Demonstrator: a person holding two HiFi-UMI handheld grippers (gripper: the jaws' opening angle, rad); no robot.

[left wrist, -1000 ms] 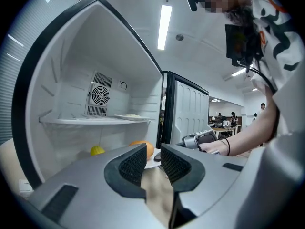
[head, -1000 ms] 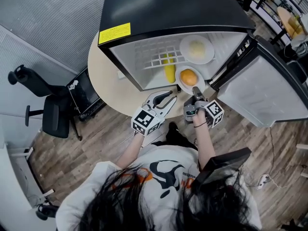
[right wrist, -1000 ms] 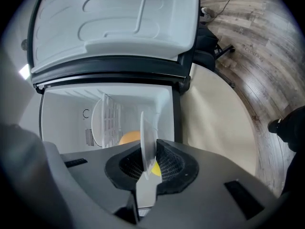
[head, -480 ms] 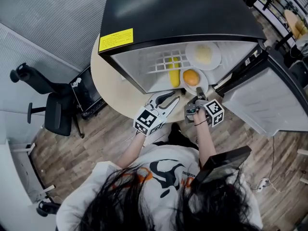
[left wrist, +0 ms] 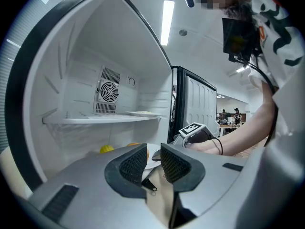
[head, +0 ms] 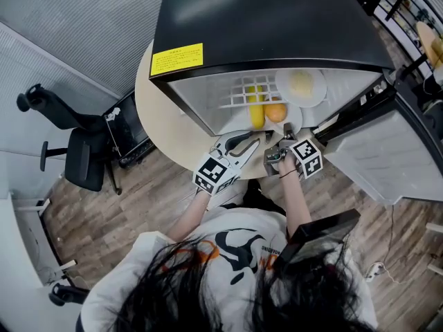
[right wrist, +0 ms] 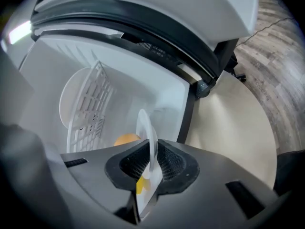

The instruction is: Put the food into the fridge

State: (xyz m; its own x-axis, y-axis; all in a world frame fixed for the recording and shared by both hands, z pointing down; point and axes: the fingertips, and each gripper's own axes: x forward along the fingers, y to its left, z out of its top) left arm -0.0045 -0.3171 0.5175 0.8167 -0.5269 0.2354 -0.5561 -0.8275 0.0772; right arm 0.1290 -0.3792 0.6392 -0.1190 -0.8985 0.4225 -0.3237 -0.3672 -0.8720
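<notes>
Standing open, the black fridge (head: 263, 19) rests on a round surface (head: 166, 123). The left hand-held gripper (left wrist: 153, 162) hovers before it, jaws slightly apart and empty. The right hand-held gripper (right wrist: 151, 163) is clamped on the rim of a white plate (right wrist: 145, 128) inside the lower compartment, which carries an orange (head: 275, 113).

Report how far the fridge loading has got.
Done: a plate of food sits on the upper shelf, a yellow item below. In hand: the right hand-held gripper is shut on the rim of the plate bearing the orange, low in the fridge. The left hand-held gripper is open, empty. Left: release the plate, shut the door.
</notes>
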